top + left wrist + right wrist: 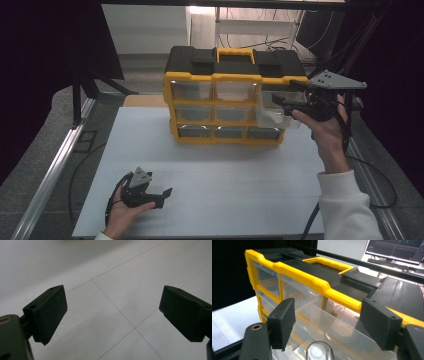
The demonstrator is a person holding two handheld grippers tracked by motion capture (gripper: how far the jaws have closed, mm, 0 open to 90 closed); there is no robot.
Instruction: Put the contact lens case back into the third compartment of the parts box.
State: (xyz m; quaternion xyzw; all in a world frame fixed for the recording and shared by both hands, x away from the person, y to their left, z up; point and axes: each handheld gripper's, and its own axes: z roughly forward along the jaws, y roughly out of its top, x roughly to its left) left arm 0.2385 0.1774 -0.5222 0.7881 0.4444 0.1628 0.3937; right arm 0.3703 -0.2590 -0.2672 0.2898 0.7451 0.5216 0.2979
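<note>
My right gripper [286, 101] is up at the organiser [231, 95], the yellow and black cabinet of clear drawers standing at the far side of the white table [210, 170]. The top right drawer [272, 114] is pulled out toward me, sticking forward of the others. In the right gripper view my jaws stand apart on either side of that drawer's [332, 332] front, with its rounded clear pull [320, 351] low between them, and the pads are not pressing on it. The drawer's clear walls run away from me toward the yellow frame, with the black top and yellow carry handle [328, 264] beyond.

My left gripper [161, 194] is down at the near left of the table, resting in my hand [125, 210], well apart from the organiser. In the left gripper view its jaws are spread wide, nothing between them, just the bare white table [112, 290] and its thin seam lines below.
</note>
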